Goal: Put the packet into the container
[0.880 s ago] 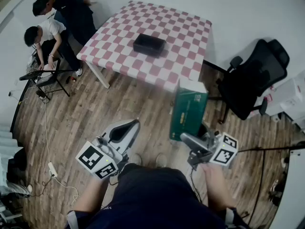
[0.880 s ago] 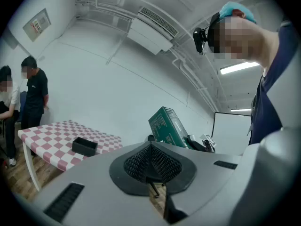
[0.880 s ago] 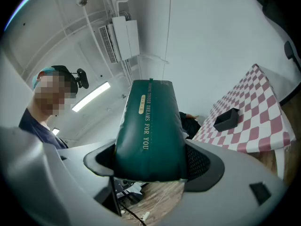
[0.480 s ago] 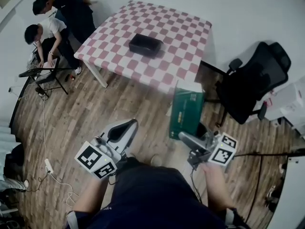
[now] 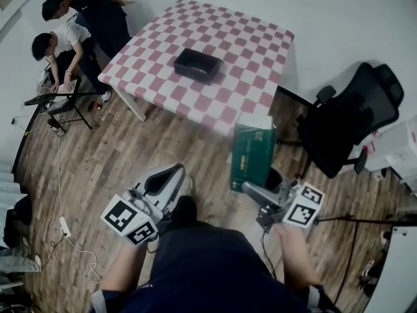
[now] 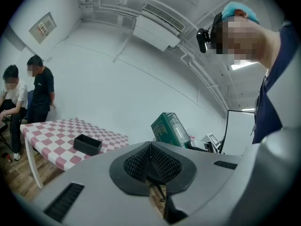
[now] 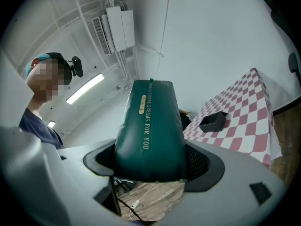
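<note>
Right gripper (image 5: 253, 189): your jaws pinch the green packet (image 5: 253, 154), spread wide, right of centre.
Left gripper (image 5: 172, 173): your jaws are pressed together, empty.
Container (image 5: 197, 64): upper centre, on the checked table (image 5: 247, 44).

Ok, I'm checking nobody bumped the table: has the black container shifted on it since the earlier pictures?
No. The black container sits on the same checks near the middle of the checkered tablecloth; only the camera's framing drifted.
</note>
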